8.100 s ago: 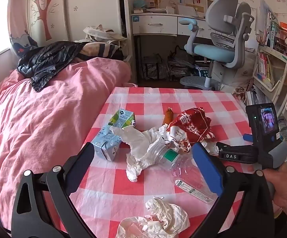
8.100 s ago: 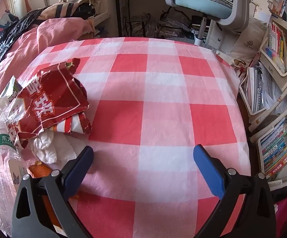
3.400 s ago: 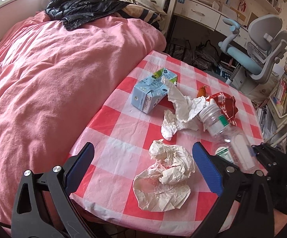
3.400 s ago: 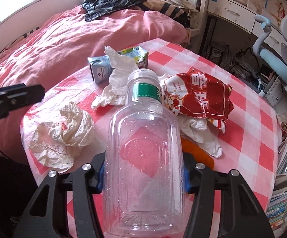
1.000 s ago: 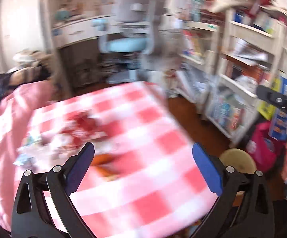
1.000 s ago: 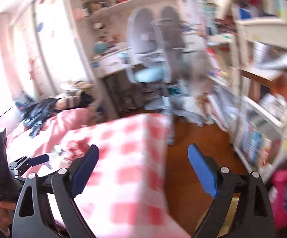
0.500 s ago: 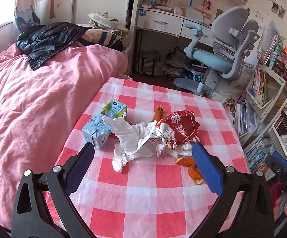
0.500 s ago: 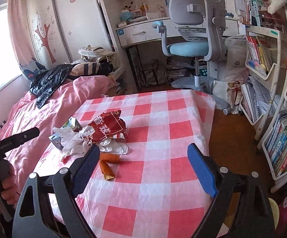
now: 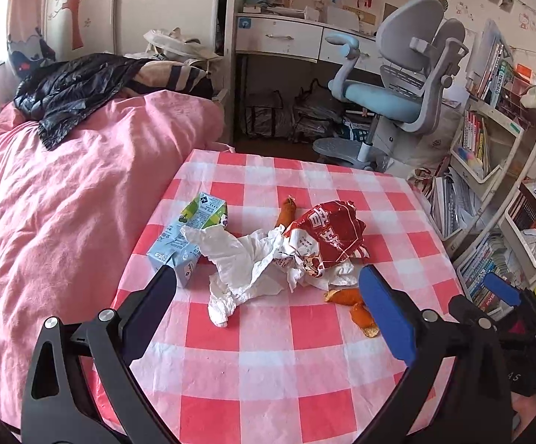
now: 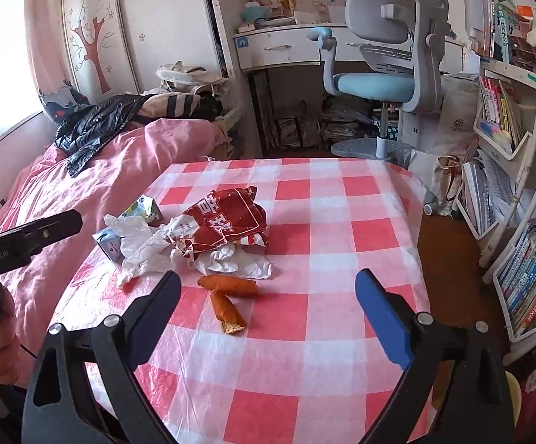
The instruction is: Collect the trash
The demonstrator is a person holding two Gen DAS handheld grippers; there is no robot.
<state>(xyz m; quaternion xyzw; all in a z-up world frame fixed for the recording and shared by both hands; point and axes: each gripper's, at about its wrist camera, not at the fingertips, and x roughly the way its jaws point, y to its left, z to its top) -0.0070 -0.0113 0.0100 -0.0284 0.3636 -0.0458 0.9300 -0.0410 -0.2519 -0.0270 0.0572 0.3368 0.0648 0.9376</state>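
Now both grippers hang above the red-and-white checked counter (image 9: 268, 377), jaws spread wide and carrying nothing. Ahead of the left gripper (image 9: 268, 307) lies the heap: a pale blue and green drink carton (image 9: 188, 235) beyond its left jaw, crumpled white tissue paper (image 9: 242, 259) straight ahead, and a crushed red snack bag (image 9: 329, 236) toward its right jaw. Ahead of the right gripper (image 10: 268, 309), between its jaws, sit two orange scraps (image 10: 227, 294), possibly peel, hard to say. This looks like the approach to another pick. Next call: drop the right gripper over those scraps and close, or send the left onto the tissue.
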